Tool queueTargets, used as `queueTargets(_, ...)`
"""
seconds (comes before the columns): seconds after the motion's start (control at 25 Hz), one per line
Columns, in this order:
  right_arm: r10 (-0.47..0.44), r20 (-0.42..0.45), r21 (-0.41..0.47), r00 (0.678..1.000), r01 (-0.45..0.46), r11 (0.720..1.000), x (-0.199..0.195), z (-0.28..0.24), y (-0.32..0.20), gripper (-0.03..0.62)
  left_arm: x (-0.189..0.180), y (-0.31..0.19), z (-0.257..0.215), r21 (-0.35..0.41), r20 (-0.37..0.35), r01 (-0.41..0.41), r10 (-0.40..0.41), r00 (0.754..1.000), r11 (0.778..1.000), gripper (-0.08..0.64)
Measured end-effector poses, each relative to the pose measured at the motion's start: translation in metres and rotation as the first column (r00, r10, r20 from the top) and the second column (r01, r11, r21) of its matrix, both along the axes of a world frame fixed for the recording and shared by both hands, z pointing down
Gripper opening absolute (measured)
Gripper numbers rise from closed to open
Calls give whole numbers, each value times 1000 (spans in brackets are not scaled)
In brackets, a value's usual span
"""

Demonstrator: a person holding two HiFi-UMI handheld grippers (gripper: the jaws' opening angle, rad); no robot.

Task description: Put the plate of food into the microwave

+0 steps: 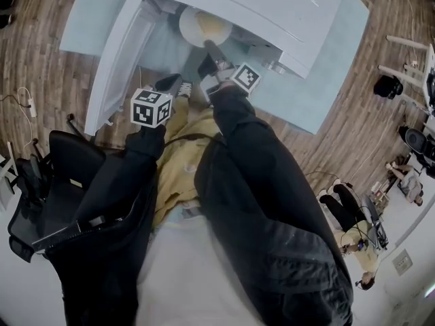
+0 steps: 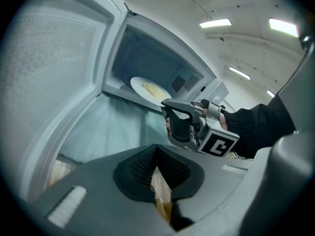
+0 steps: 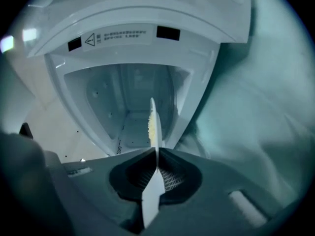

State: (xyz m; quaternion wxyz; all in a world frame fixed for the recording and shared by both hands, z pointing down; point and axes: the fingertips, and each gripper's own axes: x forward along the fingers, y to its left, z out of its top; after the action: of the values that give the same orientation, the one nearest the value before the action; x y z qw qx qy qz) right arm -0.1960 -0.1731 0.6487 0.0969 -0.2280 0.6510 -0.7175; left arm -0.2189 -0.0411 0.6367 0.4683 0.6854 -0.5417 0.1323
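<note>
In the head view, a white microwave (image 1: 272, 5) is seen on a pale glass surface (image 1: 326, 80), with its door (image 1: 115, 53) swung open to the left. A white plate (image 1: 204, 26) carrying yellow food (image 1: 212, 26) is held at the mouth of the oven, partly under its top edge, by the right tool (image 1: 208, 46), which is reached forward from a black sleeve (image 1: 251, 148). The left tool (image 1: 173, 85) is kept lower and to the left, apart from the plate and near the open door. A wooden floor (image 1: 41, 60) and a black chair (image 1: 61, 175) are shown around the surface. In the left gripper view, the left tool's (image 2: 156, 154) ribbed pads are seen pressed together at their tips, with nothing between them. Beyond them the door (image 2: 59, 73) is stood wide, and the plate (image 2: 147, 88) is shown level in the oven opening with the right tool (image 2: 167, 107) gripped on its near rim. Whether the plate is rested on the oven floor cannot be told. In the right gripper view, the right tool (image 3: 156, 163) is seen clamped narrowly on the plate's rim (image 3: 153, 181). The plate is viewed edge-on, running from between the pads towards the open cavity (image 3: 123, 97), and the food (image 3: 149, 127) is seen on its left face. A printed label (image 3: 115, 37) is seen on the oven's front, above the cavity.
</note>
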Motion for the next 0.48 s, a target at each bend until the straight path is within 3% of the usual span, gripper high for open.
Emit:
queueTargets(0.2, 92, -15, -22, 996, -92, 996, -8, 7, -25, 11, -4, 3, 4, -10, -11, 6, -6, 1000, 1000, -6)
queueTargets(0.48, 125, -24, 3, 992, -124, 992, -18, 11, -45, 11, -7, 10, 8, -18, -20, 20, -21, 1000, 1000, -5)
